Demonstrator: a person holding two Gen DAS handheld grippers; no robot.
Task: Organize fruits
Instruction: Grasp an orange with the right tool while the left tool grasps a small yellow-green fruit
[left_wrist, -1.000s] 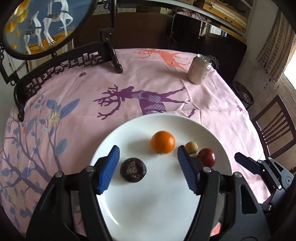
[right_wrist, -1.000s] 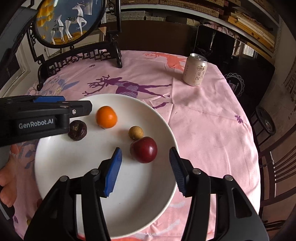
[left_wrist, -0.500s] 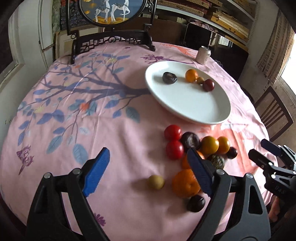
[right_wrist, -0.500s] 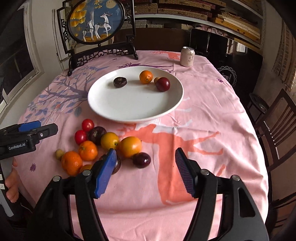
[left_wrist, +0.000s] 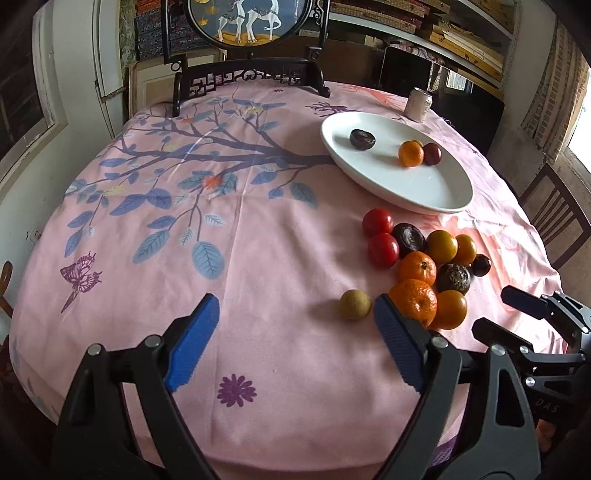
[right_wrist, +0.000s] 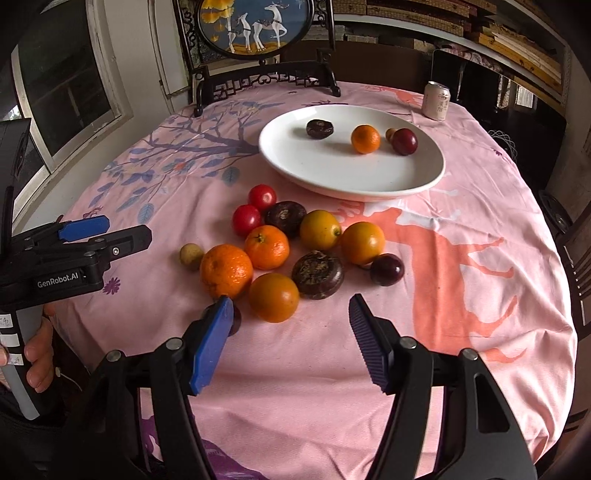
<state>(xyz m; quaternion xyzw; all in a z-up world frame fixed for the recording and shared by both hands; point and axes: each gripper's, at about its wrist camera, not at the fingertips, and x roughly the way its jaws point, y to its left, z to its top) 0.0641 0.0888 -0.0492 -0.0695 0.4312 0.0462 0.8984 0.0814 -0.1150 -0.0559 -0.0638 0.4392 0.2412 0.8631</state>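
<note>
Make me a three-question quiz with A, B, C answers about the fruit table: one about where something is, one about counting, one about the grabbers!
1. Where is the drink can?
A. Beyond the plate
B. On the plate
C. Among the loose fruit

2. How many fruits lie on the white plate?
A. Two
B. Four
C. Seven

3. What does the left gripper hold?
A. An orange
B. A tomato
C. Nothing

Answers:
1 A, it stands on the cloth past the plate's far rim.
2 B, four fruits show there.
3 C, its jaws are open over bare cloth.

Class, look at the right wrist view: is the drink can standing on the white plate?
No. The drink can stands on the pink tablecloth beyond the white plate, apart from its rim.
</note>
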